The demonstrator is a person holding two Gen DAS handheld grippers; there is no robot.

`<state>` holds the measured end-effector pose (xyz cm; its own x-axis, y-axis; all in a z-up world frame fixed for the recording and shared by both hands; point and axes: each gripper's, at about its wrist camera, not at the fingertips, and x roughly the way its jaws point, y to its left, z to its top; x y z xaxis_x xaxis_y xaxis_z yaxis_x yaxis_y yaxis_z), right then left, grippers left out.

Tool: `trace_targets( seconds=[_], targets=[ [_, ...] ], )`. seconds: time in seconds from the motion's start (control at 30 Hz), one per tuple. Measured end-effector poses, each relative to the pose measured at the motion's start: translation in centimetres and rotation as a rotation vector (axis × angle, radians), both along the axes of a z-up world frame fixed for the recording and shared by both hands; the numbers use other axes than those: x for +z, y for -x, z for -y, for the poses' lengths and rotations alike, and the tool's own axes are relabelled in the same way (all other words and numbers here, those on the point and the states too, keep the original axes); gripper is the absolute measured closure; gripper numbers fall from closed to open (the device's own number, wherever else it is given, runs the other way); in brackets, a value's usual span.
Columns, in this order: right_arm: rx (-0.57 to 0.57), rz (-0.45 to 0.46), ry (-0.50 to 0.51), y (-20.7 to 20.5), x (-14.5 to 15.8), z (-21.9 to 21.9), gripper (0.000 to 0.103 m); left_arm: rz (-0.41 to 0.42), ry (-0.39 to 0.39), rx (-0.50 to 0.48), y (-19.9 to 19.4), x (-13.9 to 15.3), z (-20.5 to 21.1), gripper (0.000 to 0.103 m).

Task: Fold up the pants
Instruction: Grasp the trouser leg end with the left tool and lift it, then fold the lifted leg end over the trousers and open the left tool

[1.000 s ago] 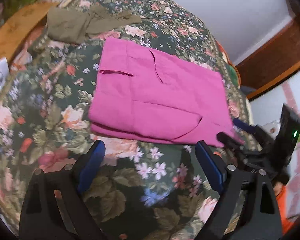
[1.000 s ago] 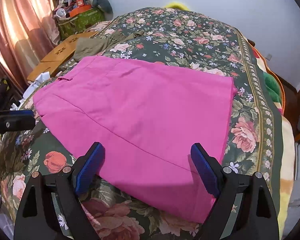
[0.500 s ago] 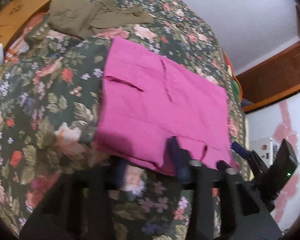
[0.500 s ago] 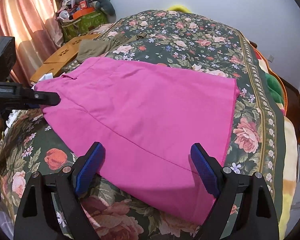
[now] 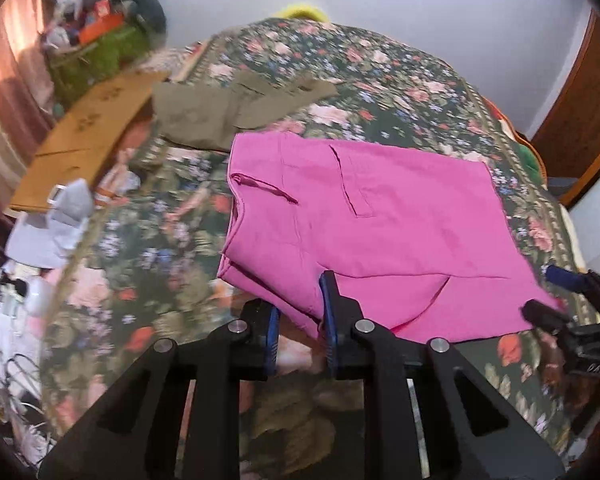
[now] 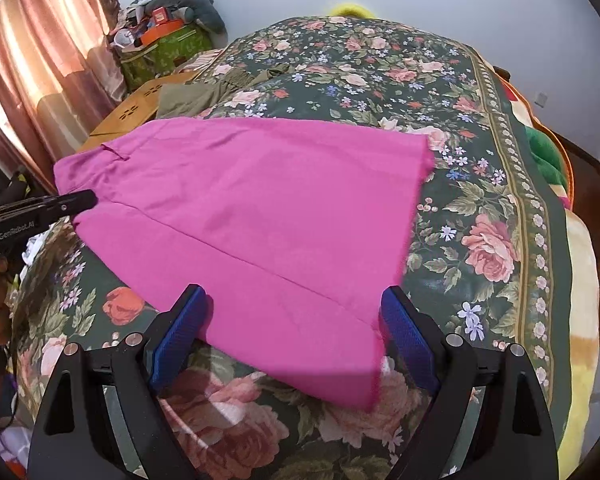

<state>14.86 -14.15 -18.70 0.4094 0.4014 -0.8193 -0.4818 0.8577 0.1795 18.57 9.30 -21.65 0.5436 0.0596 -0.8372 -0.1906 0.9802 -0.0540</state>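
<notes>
Your bed, covered with a dark green rose-print blanket, fills both views, and the pink pants lie folded flat across its middle. Your left gripper sits low at the near edge of the pants, its blue-padded jaws drawn close together with a fold of pink fabric running between them; the cloth lifts slightly off the blanket there, so the jaws look to be pinching the pants' edge. Your right gripper is held level at the other end, jaws spread wide, with the near corner of the pants lying between the pads and neither pad pressing on it.

The left wrist view shows the waist end: a slit pocket, a stitched flap and a curved seam near the lower edge. It also catches your right gripper at the far right, its open tips bracketing the pants' corner. The right wrist view shows the smoother side instead, one long diagonal seam crossing the fabric and a straight hem on the right. There your left gripper appears side-on at the left edge, its tip meeting the pink cloth.

An olive-green garment lies crumpled behind the pants, just apart from them. A flattened cardboard box rests off the bed's left side, beside a pink curtain.
</notes>
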Motion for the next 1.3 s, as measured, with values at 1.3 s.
trace_targets(
  seconds=[1.3],
  targets=[
    [-0.04,-0.034,-0.083,0.0,-0.7,1.0,0.016,0.093,0.163,-0.345,-4.5,6.7,10.8,0.092]
  ],
)
